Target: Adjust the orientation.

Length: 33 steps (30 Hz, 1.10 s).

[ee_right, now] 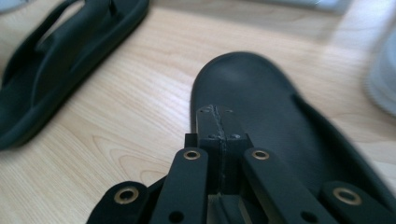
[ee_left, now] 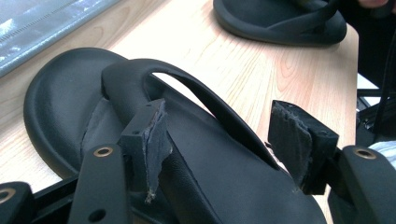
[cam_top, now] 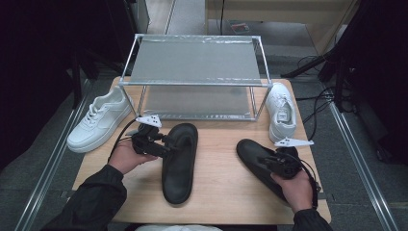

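The surface (cam_top: 226,192) is pale wood with a fine grain, lit evenly from above; at its far edge stands a two-tier rack (cam_top: 195,62) of thin metal bars with grey shelves; around it the floor (cam_top: 43,159) is dark grey carpet, crossed by a metal rail (cam_top: 358,163) on the right and another (cam_top: 53,163) on the left; black cables (cam_top: 317,103) trail at the right; a light wooden cabinet (cam_top: 279,12) stands behind; the far left lies in deep shadow.
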Each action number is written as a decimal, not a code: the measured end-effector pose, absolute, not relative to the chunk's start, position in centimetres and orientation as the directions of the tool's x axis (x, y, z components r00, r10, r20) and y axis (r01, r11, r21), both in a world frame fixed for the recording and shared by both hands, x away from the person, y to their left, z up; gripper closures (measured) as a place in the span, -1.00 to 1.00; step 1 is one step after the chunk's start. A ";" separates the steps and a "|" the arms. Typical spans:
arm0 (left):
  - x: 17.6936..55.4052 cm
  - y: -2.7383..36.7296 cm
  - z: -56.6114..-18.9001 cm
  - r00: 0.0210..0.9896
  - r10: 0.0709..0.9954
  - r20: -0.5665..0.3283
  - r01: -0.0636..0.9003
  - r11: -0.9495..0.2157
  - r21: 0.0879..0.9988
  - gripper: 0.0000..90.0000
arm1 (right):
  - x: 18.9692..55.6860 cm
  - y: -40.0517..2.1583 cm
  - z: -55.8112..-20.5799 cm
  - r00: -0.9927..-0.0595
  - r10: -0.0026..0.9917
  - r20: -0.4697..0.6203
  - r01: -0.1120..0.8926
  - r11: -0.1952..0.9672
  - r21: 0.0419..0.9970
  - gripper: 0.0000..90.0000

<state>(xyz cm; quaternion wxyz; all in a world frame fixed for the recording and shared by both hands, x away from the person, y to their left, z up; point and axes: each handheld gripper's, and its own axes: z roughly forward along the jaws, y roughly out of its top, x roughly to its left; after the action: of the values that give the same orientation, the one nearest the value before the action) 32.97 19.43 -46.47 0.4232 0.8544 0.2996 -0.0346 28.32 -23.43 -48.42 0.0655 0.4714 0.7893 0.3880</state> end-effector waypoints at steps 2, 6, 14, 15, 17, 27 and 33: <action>33.0 19.6 -46.5 0.816 0.483 -0.318 0.544 -0.457 0.704 -0.16 | 28.4 -22.8 -48.7 -0.566 0.780 0.265 0.689 0.272 0.671 1.00; 33.1 19.6 -46.5 0.817 0.481 -0.318 0.544 -0.458 0.703 -0.16 | 28.2 -22.3 -48.8 -0.599 0.771 0.215 0.664 0.328 0.672 0.76; 33.1 20.0 -46.4 0.812 0.487 -0.321 0.547 -0.444 0.710 -0.16 | 28.3 -23.1 -49.7 -0.583 0.786 0.207 0.696 0.352 0.626 0.63; 33.1 20.0 -46.4 0.812 0.487 -0.321 0.547 -0.444 0.710 -0.16 | 28.3 -23.1 -49.7 -0.583 0.786 0.207 0.696 0.352 0.626 0.63; 33.2 20.1 -46.4 0.809 0.492 -0.321 0.550 -0.443 0.708 -0.16 | 28.4 -23.0 -49.8 -0.591 0.784 0.192 0.690 0.368 0.624 0.60; 33.2 20.3 -46.5 0.806 0.491 -0.329 0.555 -0.437 0.708 -0.16 | 29.2 -23.3 -50.4 -0.605 0.762 0.231 0.693 0.362 0.623 0.61; 33.1 20.6 -46.5 0.801 0.500 -0.328 0.560 -0.434 0.706 -0.16 | 29.8 -22.7 -50.7 -0.636 0.736 0.232 0.696 0.418 0.583 0.88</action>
<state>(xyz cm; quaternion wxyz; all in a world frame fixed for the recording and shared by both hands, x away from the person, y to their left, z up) 33.06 20.59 -46.50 0.4301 0.8460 0.3132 -0.0348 29.78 -22.71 -50.66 0.0297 0.4255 0.8415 0.3316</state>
